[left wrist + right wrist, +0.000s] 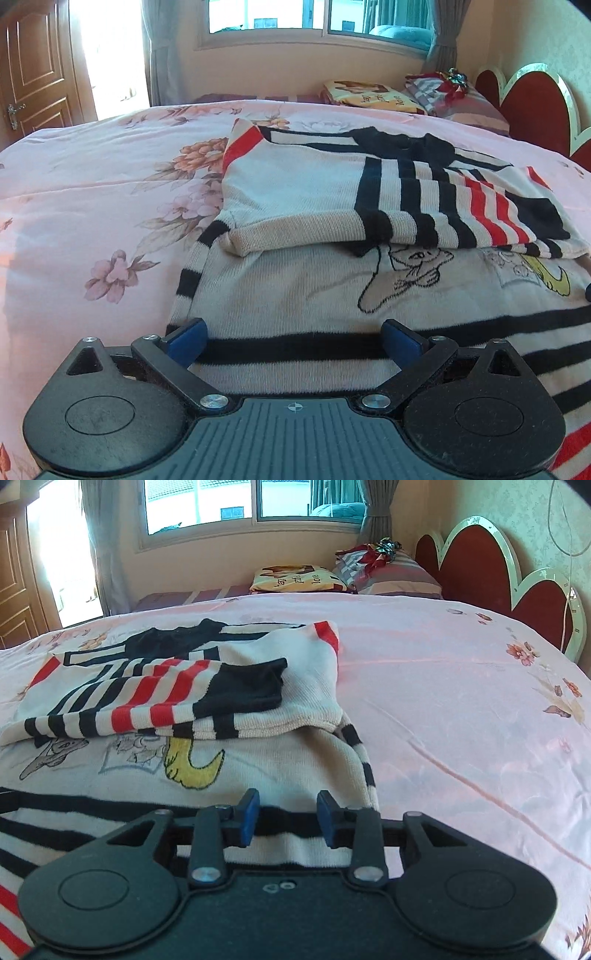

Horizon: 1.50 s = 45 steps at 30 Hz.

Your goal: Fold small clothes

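A small cream knit sweater (295, 280) with black and red stripes and a cartoon print lies flat on the pink floral bedspread (92, 192). Its upper part with the sleeves (369, 184) is folded down over the body. My left gripper (293, 341) is open, low over the sweater's near left hem, with a black stripe between its blue pads. In the right wrist view the same sweater (221, 760) shows, with the folded part (207, 686) behind. My right gripper (286, 818) is open, a narrower gap, over the sweater's near right hem.
Pillows (373, 94) and folded bedding (391, 570) lie at the far end of the bed. A red scalloped headboard (491, 579) stands on the right. A window (229, 502) with curtains is behind, and a wooden door (33, 74) on the left.
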Motion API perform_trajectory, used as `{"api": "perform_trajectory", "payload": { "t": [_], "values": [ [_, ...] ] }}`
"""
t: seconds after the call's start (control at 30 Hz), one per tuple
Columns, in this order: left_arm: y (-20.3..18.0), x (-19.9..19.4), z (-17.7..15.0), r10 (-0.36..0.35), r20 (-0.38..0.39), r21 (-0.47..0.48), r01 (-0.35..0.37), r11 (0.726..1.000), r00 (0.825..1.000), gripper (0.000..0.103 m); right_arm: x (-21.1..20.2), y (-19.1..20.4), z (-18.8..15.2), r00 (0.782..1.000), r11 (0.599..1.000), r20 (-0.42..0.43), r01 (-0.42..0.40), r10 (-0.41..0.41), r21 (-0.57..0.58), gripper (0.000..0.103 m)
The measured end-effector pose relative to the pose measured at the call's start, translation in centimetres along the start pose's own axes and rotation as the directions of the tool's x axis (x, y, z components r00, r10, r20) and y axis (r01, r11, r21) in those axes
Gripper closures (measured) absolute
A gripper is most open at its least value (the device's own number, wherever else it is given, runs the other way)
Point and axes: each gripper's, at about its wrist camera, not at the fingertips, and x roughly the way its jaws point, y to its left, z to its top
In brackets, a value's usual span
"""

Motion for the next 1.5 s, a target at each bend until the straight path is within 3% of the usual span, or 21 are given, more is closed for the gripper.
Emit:
{"api": "perform_trajectory", "payload": {
  "t": [0.17, 0.23, 0.37, 0.43, 0.5, 0.57, 0.67, 0.73, 0.77, 0.8, 0.9, 0.97, 1.0, 1.07, 1.2, 1.27, 1.3, 1.5],
  "values": [
    [0.3, 2.0, 1.6, 0.005, 0.022, -0.005, -0.004, 1.000, 1.000, 0.004, 2.7, -0.3, 1.6, 0.999, 0.998, 0.004, 0.043, -0.042, -0.049, 0.070],
    [0.4, 2.1, 1.6, 0.062, 0.050, 0.003, -0.062, 0.998, 0.997, 0.004, 3.5, -1.1, 1.8, 0.999, 0.997, 0.006, 0.049, -0.049, -0.064, 0.072],
    [3.8, 3.2, 1.8, 0.086, 0.024, -0.127, -0.082, 0.988, 0.996, 0.000, 3.7, -1.5, 1.6, 0.998, 0.993, 0.021, 0.060, -0.058, -0.106, 0.077],
    [4.6, 3.5, 2.1, 0.100, 0.013, -0.144, -0.098, 0.985, 0.995, 0.000, 3.6, -1.6, 1.7, 0.998, 0.994, 0.018, 0.065, -0.064, -0.086, 0.079],
    [4.2, 3.0, 2.3, 0.109, 0.012, -0.139, -0.107, 0.985, 0.994, 0.001, 3.3, -0.4, 2.0, 0.997, 0.992, 0.024, 0.076, -0.074, -0.105, 0.075],
    [3.1, 1.7, 2.1, 0.080, 0.058, -0.119, -0.073, 0.990, 0.995, 0.001, 3.1, 1.1, 2.1, 0.998, 0.986, 0.036, 0.048, -0.043, -0.161, 0.072],
    [1.3, 0.9, 1.5, 0.043, 0.088, -0.045, -0.039, 0.998, 0.995, 0.001, 3.4, 1.4, 2.4, 0.999, 0.989, 0.026, 0.041, -0.037, -0.140, 0.071],
    [0.8, 2.1, 1.3, 0.082, 0.067, 0.003, -0.083, 0.997, 0.994, 0.000, 3.8, 1.2, 2.3, 0.999, 0.987, 0.020, 0.051, -0.048, -0.151, 0.072],
    [1.7, 2.7, 1.4, 0.065, 0.051, -0.040, -0.063, 0.997, 0.997, 0.000, 4.0, 0.8, 2.2, 0.997, 0.984, 0.023, 0.080, -0.077, -0.160, 0.072],
    [2.6, 2.9, 1.6, 0.066, 0.045, -0.098, -0.061, 0.993, 0.997, 0.000, 4.3, 0.1, 2.3, 0.996, 0.985, 0.022, 0.088, -0.085, -0.148, 0.075],
    [4.3, 3.6, 2.0, 0.108, 0.038, -0.140, -0.102, 0.985, 0.993, 0.000, 4.5, -1.5, 2.4, 0.998, 0.994, 0.013, 0.070, -0.069, -0.087, 0.087],
    [4.5, 3.7, 2.2, 0.118, 0.031, -0.138, -0.113, 0.984, 0.993, 0.000, 4.4, -1.3, 2.4, 0.997, 0.994, 0.008, 0.079, -0.079, -0.071, 0.089],
    [4.4, 3.6, 2.2, 0.128, 0.024, -0.140, -0.123, 0.983, 0.992, 0.000, 4.1, -0.9, 2.4, 0.996, 0.993, 0.002, 0.091, -0.091, -0.069, 0.088],
    [4.3, 2.6, 2.1, 0.140, 0.013, -0.165, -0.136, 0.977, 0.990, 0.000, 2.9, -0.4, 2.3, 0.998, 0.996, 0.008, 0.068, -0.068, -0.052, 0.075],
    [3.7, 0.0, 0.2, 0.093, -0.008, -0.082, -0.093, 0.992, 0.996, 0.000, -0.4, 0.2, 0.8, 1.000, 0.999, 0.007, 0.014, -0.014, -0.052, 0.073],
    [3.8, -1.4, -1.5, 0.071, -0.026, -0.064, -0.073, 0.995, 0.997, 0.000, -1.8, 0.5, -0.4, 1.000, 0.998, -0.007, 0.004, -0.005, -0.062, 0.065],
    [4.1, -2.2, -2.4, 0.056, -0.034, -0.071, -0.058, 0.996, 0.998, 0.000, -2.5, 0.6, -1.1, 1.000, 0.998, -0.012, 0.001, -0.002, -0.062, 0.056],
    [4.1, -5.9, -6.3, 0.022, -0.058, -0.087, -0.027, 0.996, 0.998, 0.000, -5.8, 1.6, -5.8, 0.999, 0.994, -0.051, 0.008, -0.013, -0.105, 0.056]
  ]
}}
